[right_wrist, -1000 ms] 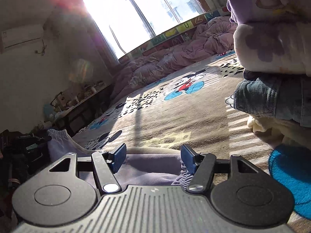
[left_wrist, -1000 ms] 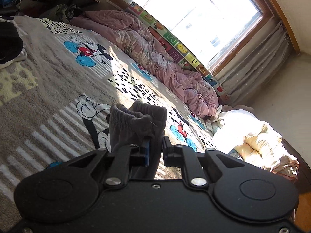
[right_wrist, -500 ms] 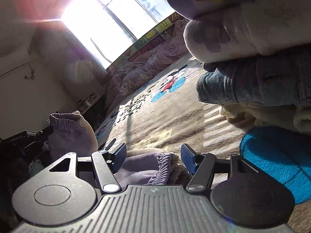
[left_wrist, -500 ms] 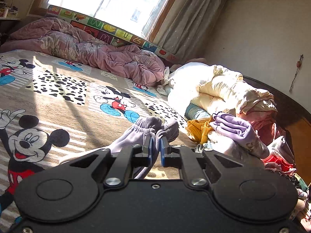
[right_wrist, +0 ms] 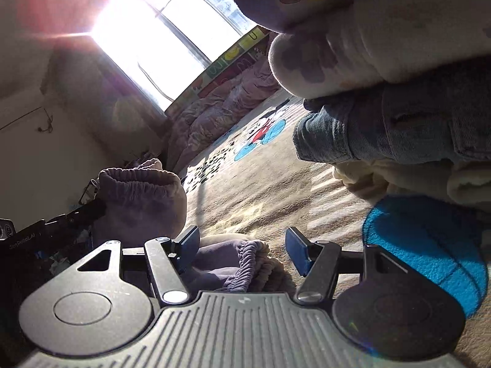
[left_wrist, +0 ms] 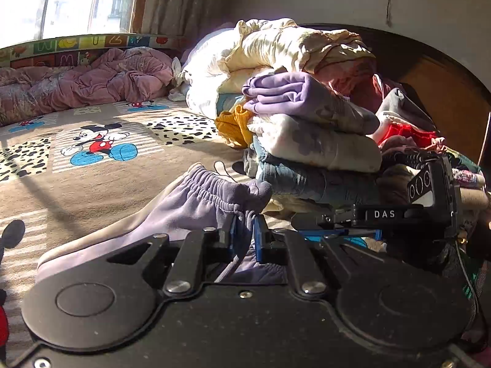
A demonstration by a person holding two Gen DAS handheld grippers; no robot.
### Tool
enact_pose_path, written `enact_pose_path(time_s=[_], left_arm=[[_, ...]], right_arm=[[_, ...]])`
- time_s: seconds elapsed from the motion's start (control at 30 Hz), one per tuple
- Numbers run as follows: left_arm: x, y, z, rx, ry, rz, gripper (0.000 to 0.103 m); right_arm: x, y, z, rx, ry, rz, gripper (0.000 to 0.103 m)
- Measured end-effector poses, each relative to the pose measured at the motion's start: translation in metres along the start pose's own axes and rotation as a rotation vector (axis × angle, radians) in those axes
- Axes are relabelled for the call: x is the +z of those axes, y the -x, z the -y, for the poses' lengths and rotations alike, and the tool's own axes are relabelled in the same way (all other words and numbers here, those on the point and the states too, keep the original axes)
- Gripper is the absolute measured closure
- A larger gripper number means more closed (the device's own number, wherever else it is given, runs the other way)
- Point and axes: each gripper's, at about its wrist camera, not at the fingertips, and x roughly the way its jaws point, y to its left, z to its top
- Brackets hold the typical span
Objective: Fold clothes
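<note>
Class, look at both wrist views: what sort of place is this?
Most likely a home bedroom: a Mickey Mouse bedspread, a rumpled pink duvet under the window, and a pile of clothes.

The left tongs (left_wrist: 244, 233) sit low and level, their blue-padded fingers (left_wrist: 260, 239) drawn close together with a fold of purple sweatpants (left_wrist: 196, 205) pinched between them. The right tongs (right_wrist: 242, 250) are tipped at a slant, fingers (right_wrist: 296, 250) spread wide apart and gripping nothing. In the left view the right tongs lie just to the right, pointing across; in the right view the left tongs appear at the left edge.
</note>
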Motion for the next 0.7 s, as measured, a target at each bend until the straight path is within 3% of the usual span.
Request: enact_pose_path(time_s=[0.07, 0.13, 0.27, 0.37, 0.53, 0.6, 0.7], left_arm=[[-0.023, -0.006, 0.025, -0.051, -0.119, -0.065, 0.077], [-0.029, 0.001, 0.025, -0.061, -0.125, -0.068, 0.073], [-0.028, 0.023, -0.004, -0.016, -0.035, -0.033, 0.073], [-0.023, 0.047, -0.044, 0.098, 0.098, 0.022, 0.061], [-0.033, 0.073, -0.110, 0.326, 0.306, 0.092, 0.060], [-0.038, 0.077, -0.123, 0.369, 0.330, 0.109, 0.060], [-0.045, 0.069, -0.132, 0.366, 0.350, 0.108, 0.060]], right_arm=[[0.001, 0.001, 0.002, 0.000, -0.005, 0.001, 0.041], [0.001, 0.001, 0.004, 0.000, -0.009, 0.002, 0.041], [0.001, 0.001, 0.001, -0.009, 0.015, 0.007, 0.041], [-0.001, -0.001, -0.013, -0.025, 0.092, 0.013, 0.041], [-0.018, -0.009, -0.071, -0.016, 0.393, 0.044, 0.042], [-0.031, -0.015, -0.100, 0.005, 0.536, 0.050, 0.053], [-0.052, -0.032, -0.133, 0.001, 0.711, 0.008, 0.066]])
